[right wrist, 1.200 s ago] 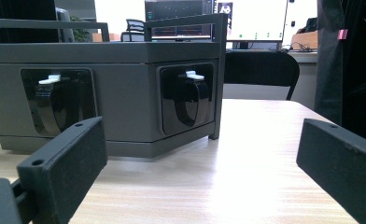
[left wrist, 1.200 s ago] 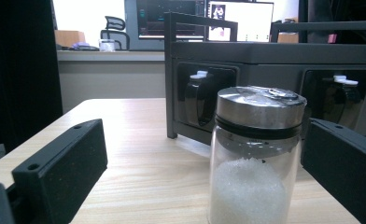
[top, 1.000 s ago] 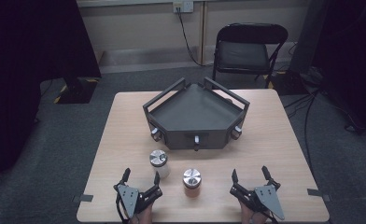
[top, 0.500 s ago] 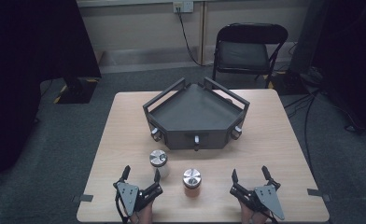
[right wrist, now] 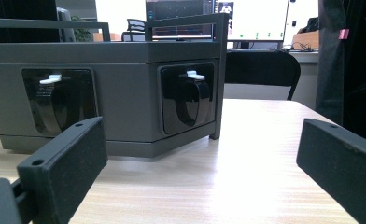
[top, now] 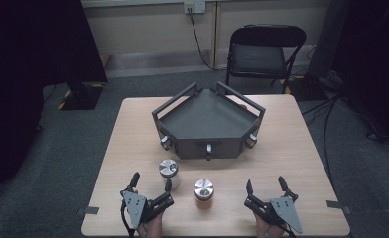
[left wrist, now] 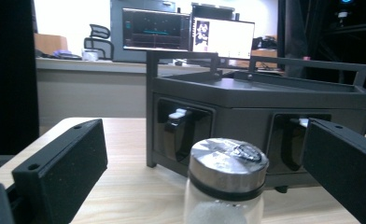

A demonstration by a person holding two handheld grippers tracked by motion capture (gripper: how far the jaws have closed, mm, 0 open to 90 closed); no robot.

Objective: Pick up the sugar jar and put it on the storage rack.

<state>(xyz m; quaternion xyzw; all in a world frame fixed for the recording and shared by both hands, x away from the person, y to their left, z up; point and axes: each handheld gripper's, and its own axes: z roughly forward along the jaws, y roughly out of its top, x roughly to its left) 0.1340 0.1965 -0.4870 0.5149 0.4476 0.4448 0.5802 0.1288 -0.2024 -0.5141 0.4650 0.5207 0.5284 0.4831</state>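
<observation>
Down at the near edge of the wooden table (top: 133,124), both grippers rest with their jaws spread wide and nothing between them. From the high view, the left gripper (top: 150,182) sits at the near left, its tips just short of a clear jar (top: 168,171) with a silver lid, which stands upright slightly right of it. In the left gripper view that same jar stands close ahead between the two black jaws, touching neither. A second jar (top: 203,193), orange-tinted with a silver lid, stands upright near the table's middle, between the two grippers and nearer than the clear one. The right gripper (top: 265,184) lies at the near right, well apart from both jars. Beyond the jars, toward the far side, stands a dark grey angular tray (top: 207,116) with raised rails and recessed latches along its front faces.
</observation>
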